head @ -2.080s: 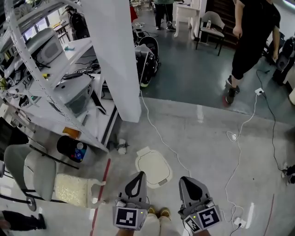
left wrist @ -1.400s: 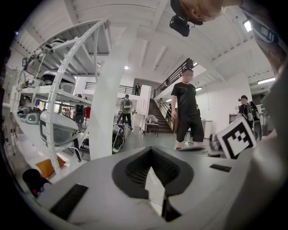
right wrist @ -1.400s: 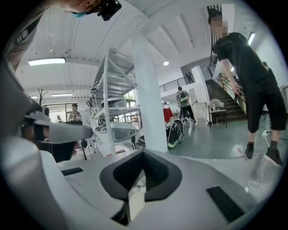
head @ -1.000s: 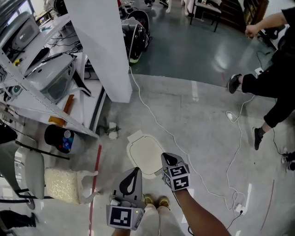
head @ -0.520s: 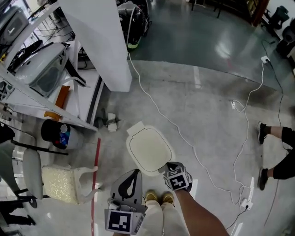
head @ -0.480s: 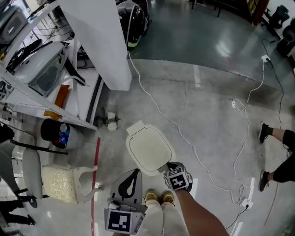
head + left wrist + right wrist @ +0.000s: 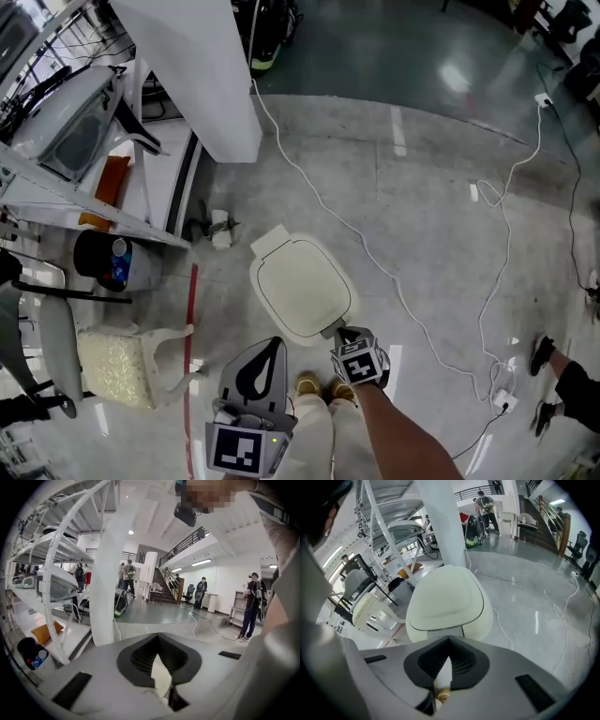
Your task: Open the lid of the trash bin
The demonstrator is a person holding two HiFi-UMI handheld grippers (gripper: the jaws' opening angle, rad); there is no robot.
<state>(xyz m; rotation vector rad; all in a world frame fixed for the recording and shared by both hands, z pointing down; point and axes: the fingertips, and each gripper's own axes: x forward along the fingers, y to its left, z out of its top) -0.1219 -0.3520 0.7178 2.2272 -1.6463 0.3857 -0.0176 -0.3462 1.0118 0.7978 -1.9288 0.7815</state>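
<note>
Clenched empty, the right tool (image 7: 340,333) seemingly touches the closed trash bin lid (image 7: 300,286); left tool (image 7: 271,346) clenched.

1. Cream oval plastic trash-bin lid (image 7: 302,286): smooth moulded surface, soft satin sheen.
2. Left gripper (image 7: 267,343) and right gripper (image 7: 341,333): matt grey plastic shells; jaw pads of dull black ribbed material; marker cubes in flat black-and-white print.
3. Pale grey concrete floor (image 7: 441,187): polished and glossy, faintly mottled, with patches of glare.
4. Dark teal floor section (image 7: 375,37): smoother, with a wet-look gloss.
5. White square column (image 7: 192,75): matt painted finish.
6. White metal shelving frame (image 7: 112,220): smooth paint, slight sheen.
7. Thin white cable (image 7: 398,289): smooth plastic sheath.
8. Cream chair cushion (image 7: 108,366): rough, nubbly cloth.
9. Red floor stripe (image 7: 190,309): flat, matt.
</note>
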